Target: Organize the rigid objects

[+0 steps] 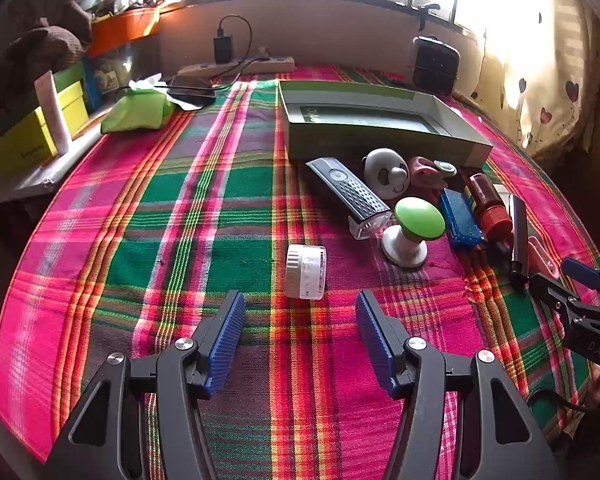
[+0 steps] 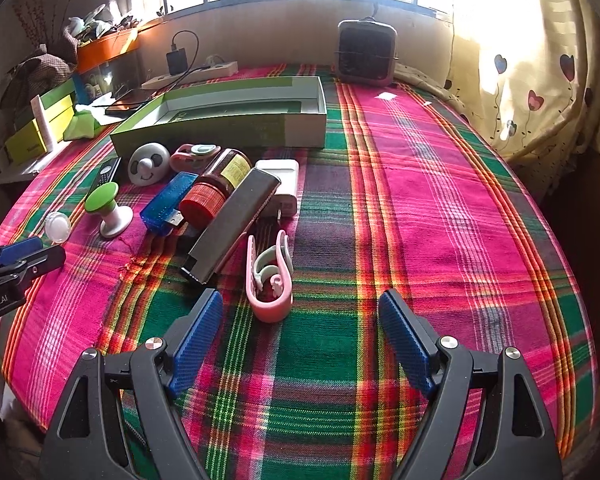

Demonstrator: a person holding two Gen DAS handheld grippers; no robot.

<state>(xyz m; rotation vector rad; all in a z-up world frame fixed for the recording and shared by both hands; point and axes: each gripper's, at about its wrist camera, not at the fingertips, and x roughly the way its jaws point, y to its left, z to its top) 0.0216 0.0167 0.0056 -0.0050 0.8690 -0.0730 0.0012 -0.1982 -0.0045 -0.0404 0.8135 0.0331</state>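
An open green box (image 1: 384, 136) (image 2: 228, 122) lies at the back of the plaid cloth. In front of it sit a black remote (image 1: 348, 192), a white panda toy (image 1: 386, 172) (image 2: 148, 164), a green-topped knob (image 1: 418, 220) (image 2: 104, 200), a blue stick (image 1: 458, 216) (image 2: 168, 200), a brown bottle with red cap (image 1: 490, 200) (image 2: 216, 184), a black bar (image 2: 236, 220) and a pink clip (image 2: 268, 280). A small white jar (image 1: 306, 266) (image 2: 57, 227) lies just ahead of my open left gripper (image 1: 300, 300). My right gripper (image 2: 300, 300) is open, the pink clip near its left finger.
Yellow and green boxes (image 1: 28, 136), a green pouch (image 1: 140, 110) and a power strip with charger (image 1: 240, 65) line the left and back. A small grey fan (image 2: 366, 52) stands at the far edge. A curtain (image 2: 540, 60) hangs on the right.
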